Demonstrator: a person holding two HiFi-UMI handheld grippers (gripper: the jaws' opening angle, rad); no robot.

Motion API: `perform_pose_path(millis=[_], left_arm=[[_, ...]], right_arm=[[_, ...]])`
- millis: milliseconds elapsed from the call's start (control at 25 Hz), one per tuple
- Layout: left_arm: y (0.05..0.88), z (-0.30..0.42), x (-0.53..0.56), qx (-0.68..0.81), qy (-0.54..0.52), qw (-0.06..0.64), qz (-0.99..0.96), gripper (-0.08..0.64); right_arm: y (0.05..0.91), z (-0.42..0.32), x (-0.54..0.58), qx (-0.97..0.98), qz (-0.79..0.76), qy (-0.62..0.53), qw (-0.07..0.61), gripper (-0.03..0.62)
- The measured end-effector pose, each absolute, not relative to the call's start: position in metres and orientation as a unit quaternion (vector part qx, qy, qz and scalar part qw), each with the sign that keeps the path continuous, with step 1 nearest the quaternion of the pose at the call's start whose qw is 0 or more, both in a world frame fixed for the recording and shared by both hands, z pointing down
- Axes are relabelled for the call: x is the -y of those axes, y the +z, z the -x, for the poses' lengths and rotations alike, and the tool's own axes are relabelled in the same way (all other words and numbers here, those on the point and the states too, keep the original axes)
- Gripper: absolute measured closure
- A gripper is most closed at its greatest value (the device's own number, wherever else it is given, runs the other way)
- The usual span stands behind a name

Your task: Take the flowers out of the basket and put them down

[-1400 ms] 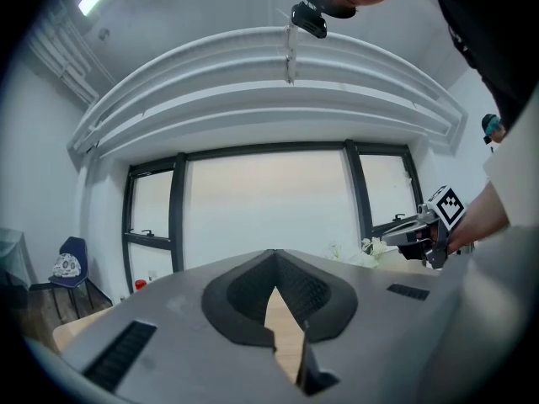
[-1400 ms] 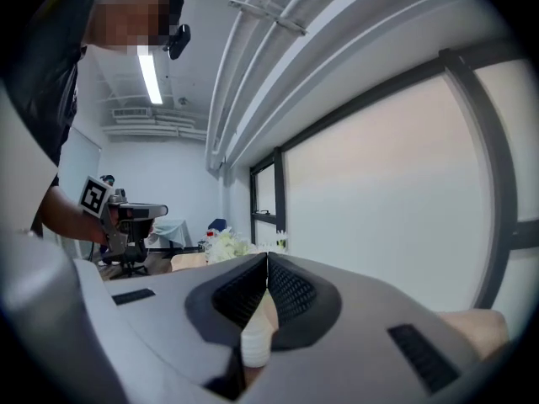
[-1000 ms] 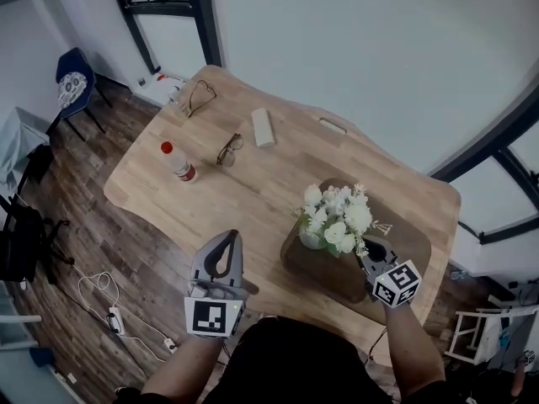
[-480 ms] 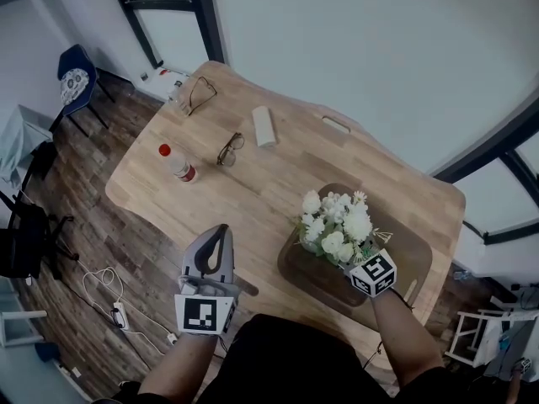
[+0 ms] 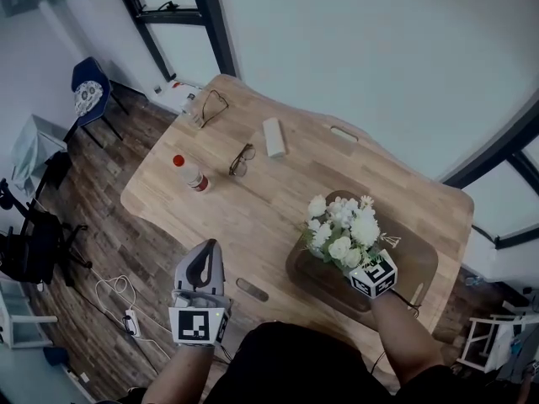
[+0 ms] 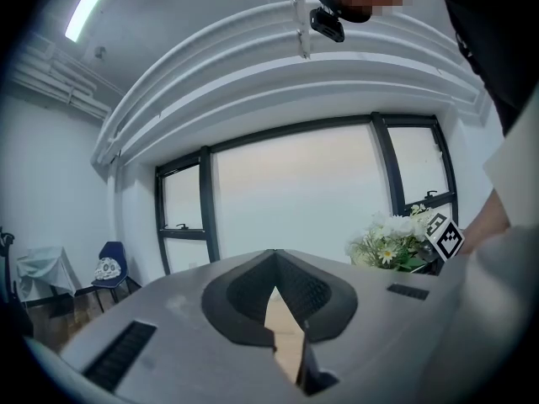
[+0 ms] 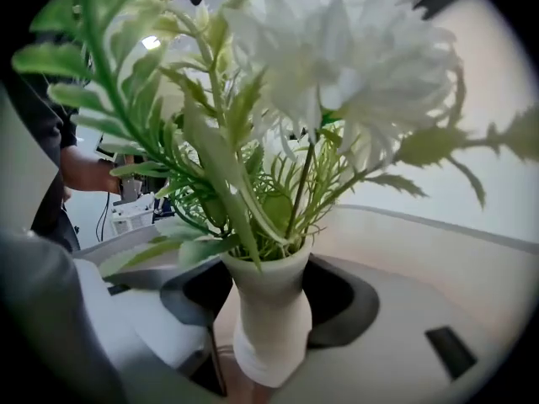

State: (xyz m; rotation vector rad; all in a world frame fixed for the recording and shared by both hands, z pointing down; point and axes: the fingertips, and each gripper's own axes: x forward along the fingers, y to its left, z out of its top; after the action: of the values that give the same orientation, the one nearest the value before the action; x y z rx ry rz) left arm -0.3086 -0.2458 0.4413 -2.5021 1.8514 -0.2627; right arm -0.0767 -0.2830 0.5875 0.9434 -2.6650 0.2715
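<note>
A bunch of white flowers (image 5: 345, 230) with green leaves stands in a white vase (image 7: 268, 326) inside the dark brown basket (image 5: 417, 268) at the table's near right. My right gripper (image 5: 360, 263) is at the vase from the near side. In the right gripper view its jaws are closing on the vase neck, a pad against each side of it. My left gripper (image 5: 210, 247) hangs shut and empty off the table's near edge, pointing up. The flowers (image 6: 394, 241) also show far right in the left gripper view.
On the wooden table (image 5: 278, 200) lie a red-capped bottle (image 5: 192, 173), glasses (image 5: 242, 159), a white box (image 5: 273, 136), another pair of glasses (image 5: 212, 106) and a small dark object (image 5: 252, 289) by the near edge. A blue chair (image 5: 88, 91) stands far left.
My right gripper moved forward from the basket's near side up to the vase under the flowers. The left gripper sank a little toward me.
</note>
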Motion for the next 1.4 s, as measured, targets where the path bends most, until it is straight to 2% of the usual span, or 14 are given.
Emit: perform_pose_path(millis=[800, 1400], left_arm=[[0.406, 0.238, 0.241, -0.533, -0.016, 0.036, 0.845, 0.555], [0.381, 0.183, 0.241, -0.475, 0.003, 0.056, 0.878, 0.555]], right_arm=[[0.498, 0.031, 0.225, 0.927, -0.344, 0.077, 0.130, 0.314], [0.441, -0.022, 0.205, 0.903, -0.415, 0.049, 0.098, 0.314]])
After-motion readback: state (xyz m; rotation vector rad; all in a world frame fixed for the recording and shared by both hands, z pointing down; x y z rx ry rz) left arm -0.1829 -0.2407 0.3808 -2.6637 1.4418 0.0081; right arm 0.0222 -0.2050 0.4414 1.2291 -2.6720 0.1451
